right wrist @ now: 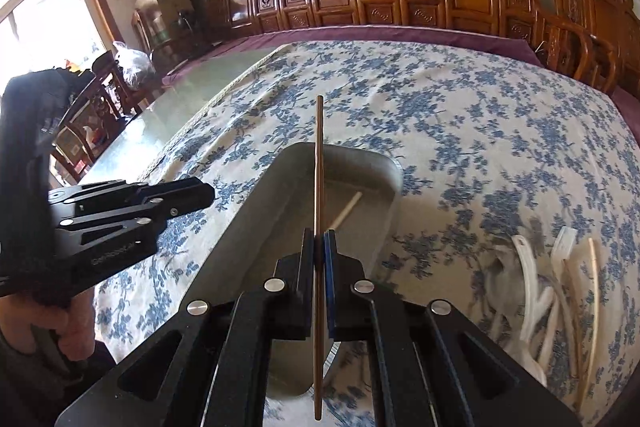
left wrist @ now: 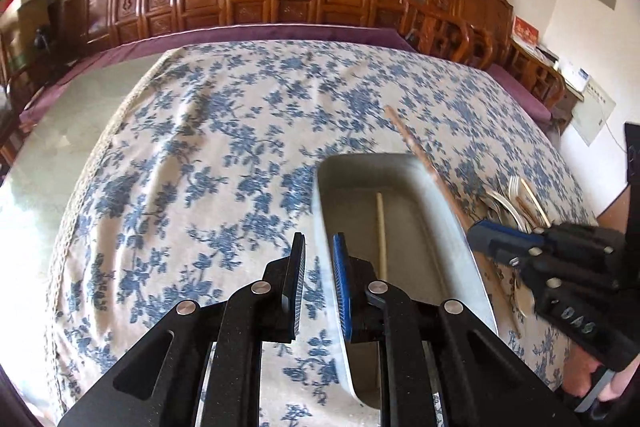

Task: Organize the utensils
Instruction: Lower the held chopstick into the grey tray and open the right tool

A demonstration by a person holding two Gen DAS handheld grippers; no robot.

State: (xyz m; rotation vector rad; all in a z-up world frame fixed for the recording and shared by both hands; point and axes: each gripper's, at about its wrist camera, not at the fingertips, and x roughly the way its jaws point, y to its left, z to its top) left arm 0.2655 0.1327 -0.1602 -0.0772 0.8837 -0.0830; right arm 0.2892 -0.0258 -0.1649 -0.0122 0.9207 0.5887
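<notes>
Right wrist view first: the right gripper [right wrist: 319, 239] is clenching a brown chopstick [right wrist: 319, 163], pads pressed flat against it from both sides. The stick is running straight ahead between the fingers, its far tip hanging out over the far rim of the grey tray [right wrist: 372, 163], its near end poking back beneath the gripper. Down in the tray, just ahead and right of the fingertips, a pale chopstick [right wrist: 346, 213] is lying loose on the tray floor. Off to the gripper's right, well clear of the tray, a blurred pile of white and cream utensils [right wrist: 552, 291] is resting on the blue-flowered tablecloth [right wrist: 480, 131]. To its left, the left gripper [right wrist: 200, 193] is hovering above the cloth beside the tray, a hand [right wrist: 72, 331] wrapping its handle.

Left wrist view now: the left gripper [left wrist: 320, 247] is showing a narrow gap between its pads with nothing held, only cloth and the tray rim [left wrist: 324, 219] underneath. The pale chopstick [left wrist: 382, 235] is sitting in the tray just right of its blue pad. Farther right, the right gripper [left wrist: 480, 231] is carrying the brown chopstick [left wrist: 416, 151] slantwise across the tray's right edge, with forks [left wrist: 508, 199] lying on the cloth beyond it.
</notes>
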